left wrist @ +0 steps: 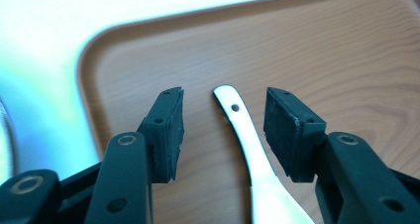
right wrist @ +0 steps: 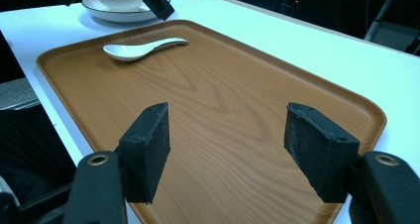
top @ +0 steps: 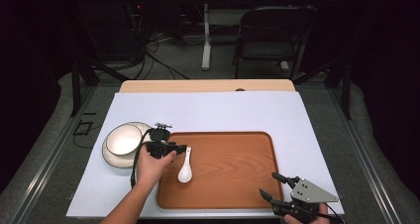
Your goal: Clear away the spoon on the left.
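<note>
A rectangular brown wood-grain tray [top: 233, 169] lies on the white surface [top: 208, 110], with a white bowl [top: 123, 139] on a white plate [top: 110, 157] just off its 9 o'clock edge and a black folding chair [top: 270, 35] on the floor beyond 12 o'clock. A glossy white ceramic soup spoon [top: 185, 168] lies on the tray near its 9 o'clock side, handle toward 12 o'clock. The left tongs [left wrist: 224, 130] stand open astride the spoon's handle without touching it, while the right tongs [right wrist: 228, 152] hang wide open and empty over the tray's 5 o'clock corner.
</note>
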Action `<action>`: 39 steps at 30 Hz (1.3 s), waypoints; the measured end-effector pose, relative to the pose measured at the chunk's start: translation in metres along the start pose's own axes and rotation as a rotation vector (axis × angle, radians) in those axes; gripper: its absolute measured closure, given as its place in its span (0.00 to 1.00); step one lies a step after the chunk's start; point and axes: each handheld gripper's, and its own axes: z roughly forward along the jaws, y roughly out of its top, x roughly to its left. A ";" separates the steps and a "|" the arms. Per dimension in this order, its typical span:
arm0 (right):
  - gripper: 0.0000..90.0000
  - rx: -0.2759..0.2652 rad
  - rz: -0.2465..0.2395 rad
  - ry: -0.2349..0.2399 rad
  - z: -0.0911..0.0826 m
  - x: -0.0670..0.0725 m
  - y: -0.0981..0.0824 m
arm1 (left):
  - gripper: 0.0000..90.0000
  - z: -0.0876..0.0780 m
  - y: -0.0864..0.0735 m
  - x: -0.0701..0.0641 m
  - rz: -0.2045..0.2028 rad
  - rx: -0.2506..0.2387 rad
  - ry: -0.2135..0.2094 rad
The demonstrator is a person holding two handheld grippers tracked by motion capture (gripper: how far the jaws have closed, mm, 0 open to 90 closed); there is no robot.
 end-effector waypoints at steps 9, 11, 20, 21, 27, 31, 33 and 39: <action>0.38 0.003 0.001 -0.005 -0.001 0.000 -0.001 | 0.53 -0.027 0.005 0.002 0.038 -0.052 0.033; 0.38 0.001 0.001 -0.005 -0.001 0.000 -0.001 | 0.53 -0.035 0.006 0.005 0.044 -0.064 0.048; 0.38 0.001 -0.002 -0.006 0.000 0.001 0.000 | 0.52 -0.079 0.002 0.028 0.020 -0.151 0.099; 0.38 0.002 -0.002 -0.007 0.000 0.001 0.000 | 0.52 -0.084 0.002 0.032 0.016 -0.156 0.102; 0.38 0.003 -0.001 -0.008 0.000 0.001 0.000 | 0.52 -0.109 -0.007 0.053 -0.030 -0.199 0.139; 0.38 0.005 -0.002 -0.009 0.000 0.001 0.000 | 0.52 -0.122 -0.014 0.066 -0.059 -0.219 0.159; 0.38 0.005 -0.004 -0.008 0.000 0.001 0.000 | 0.52 -0.128 -0.018 0.070 -0.073 -0.231 0.171; 0.38 0.003 -0.002 -0.008 0.000 0.002 0.000 | 0.52 -0.139 -0.029 0.079 -0.087 -0.237 0.183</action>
